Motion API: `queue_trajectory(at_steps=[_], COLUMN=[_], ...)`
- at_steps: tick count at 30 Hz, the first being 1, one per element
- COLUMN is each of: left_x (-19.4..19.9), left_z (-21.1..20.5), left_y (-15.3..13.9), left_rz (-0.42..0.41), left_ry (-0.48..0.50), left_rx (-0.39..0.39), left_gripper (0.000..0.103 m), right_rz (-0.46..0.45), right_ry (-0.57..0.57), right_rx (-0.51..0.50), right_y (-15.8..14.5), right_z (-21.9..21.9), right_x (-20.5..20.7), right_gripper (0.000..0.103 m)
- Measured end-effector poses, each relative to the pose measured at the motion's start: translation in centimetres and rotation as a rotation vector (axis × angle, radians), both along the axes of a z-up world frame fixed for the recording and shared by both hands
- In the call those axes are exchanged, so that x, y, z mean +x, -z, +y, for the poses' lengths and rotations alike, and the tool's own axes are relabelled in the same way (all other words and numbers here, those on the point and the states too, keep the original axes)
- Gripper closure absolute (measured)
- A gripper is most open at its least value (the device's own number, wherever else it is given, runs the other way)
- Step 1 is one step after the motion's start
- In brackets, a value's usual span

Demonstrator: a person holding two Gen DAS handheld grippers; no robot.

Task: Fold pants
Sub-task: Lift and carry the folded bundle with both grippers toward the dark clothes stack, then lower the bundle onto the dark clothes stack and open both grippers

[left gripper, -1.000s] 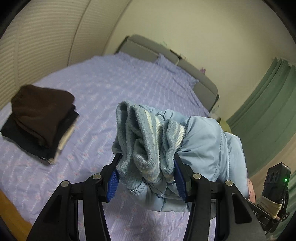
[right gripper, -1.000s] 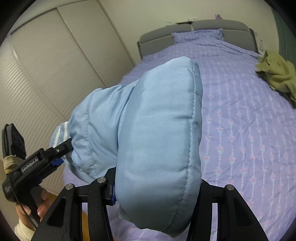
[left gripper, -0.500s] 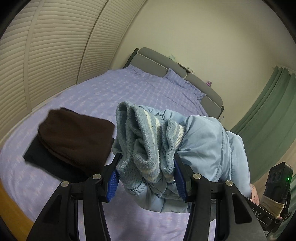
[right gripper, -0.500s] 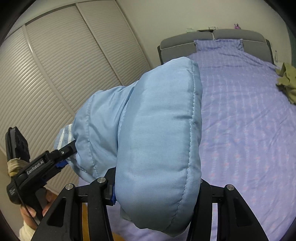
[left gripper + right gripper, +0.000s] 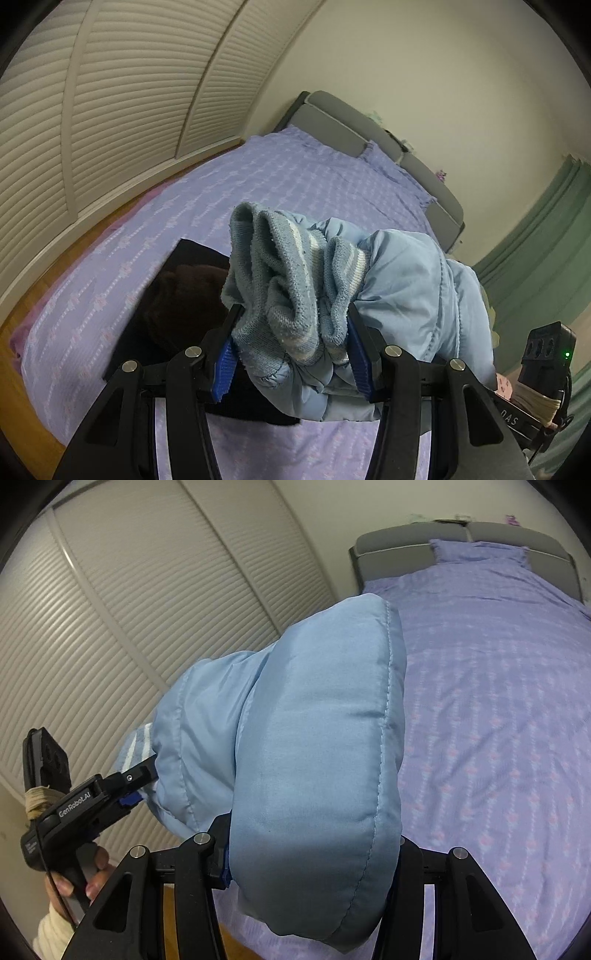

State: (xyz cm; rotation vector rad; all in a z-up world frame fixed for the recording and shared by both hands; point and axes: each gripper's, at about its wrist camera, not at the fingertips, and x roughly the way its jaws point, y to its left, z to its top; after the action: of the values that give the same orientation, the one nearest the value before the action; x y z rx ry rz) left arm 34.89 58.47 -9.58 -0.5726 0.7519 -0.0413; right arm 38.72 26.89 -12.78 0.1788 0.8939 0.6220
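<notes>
Folded light-blue padded pants (image 5: 413,295) hang in the air between both grippers, above the purple bed (image 5: 295,184). My left gripper (image 5: 291,354) is shut on the ribbed, striped cuff end of the bundle. My right gripper (image 5: 314,860) is shut on the thick folded end of the pants (image 5: 317,760), which fills the middle of the right wrist view. The left gripper (image 5: 125,786) shows at the left of that view, held by a person's hand (image 5: 92,878). The right gripper's body (image 5: 543,373) shows at the lower right of the left wrist view.
A stack of folded dark clothes (image 5: 177,295), brown on black, lies on the bed just under and behind the left gripper. Louvred wardrobe doors (image 5: 110,110) run along the left. A grey headboard (image 5: 461,539) and pillow are at the far end. Green curtains (image 5: 546,240) hang at the right.
Both grippers have carried the pants sideways toward the wardrobe side of the bed. The dark stack, once far left, now sits directly under the left gripper. The olive cloth has left the right view.
</notes>
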Motion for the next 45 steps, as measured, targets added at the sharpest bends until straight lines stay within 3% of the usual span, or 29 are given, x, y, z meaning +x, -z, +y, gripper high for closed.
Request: queue_trajectory(at_steps=[3, 16, 19, 23, 25, 32, 38, 45], left_x=[1.8, 8.0, 8.5, 8.7, 8.8, 8.4, 6.6, 6.2], left_z=[1.4, 5.1, 5.4, 5.8, 6.0, 5.9, 5.6, 3.1], left_y=[1.6, 9.3, 10.4, 11.2, 11.4, 10.1, 6.9, 4.2], left_rz=[0.020, 0.171, 0.189, 0.215, 0.236, 0.270, 0.211, 0.130], left_ry=[0.000, 0.038, 0.039, 0.045, 0.043, -0.003, -0.071, -0.005], left_rx=[0.003, 0.011, 0.007, 0.036, 0.052, 0.146, 0.235, 0.283], left_gripper=[0.052, 0.052, 0.050, 0.043, 0.039, 0.030, 0.028, 0.028], right_rz=[0.007, 0.214, 0.239, 0.276, 0.289, 0.242, 0.107, -0.009], right_ry=[-0.016, -0.012, -0.012, 0.009, 0.016, 0.019, 0.059, 0.091], right_rx=[-0.027, -0.051, -0.061, -0.070, -0.090, -0.159, -0.199, -0.238], right_y=[1.1, 9.8, 11.0, 11.7, 11.6, 8.9, 5.6, 3.2], right_z=[2.1, 5.2, 5.0, 4.3, 4.1, 4.7, 3.7, 3.3], right_x=[1.0, 6.3, 6.8, 7.0, 7.0, 5.3, 3.7, 3.2], right_gripper=[0.052, 0.051, 0.047, 0.030, 0.026, 0.026, 0.023, 0.023])
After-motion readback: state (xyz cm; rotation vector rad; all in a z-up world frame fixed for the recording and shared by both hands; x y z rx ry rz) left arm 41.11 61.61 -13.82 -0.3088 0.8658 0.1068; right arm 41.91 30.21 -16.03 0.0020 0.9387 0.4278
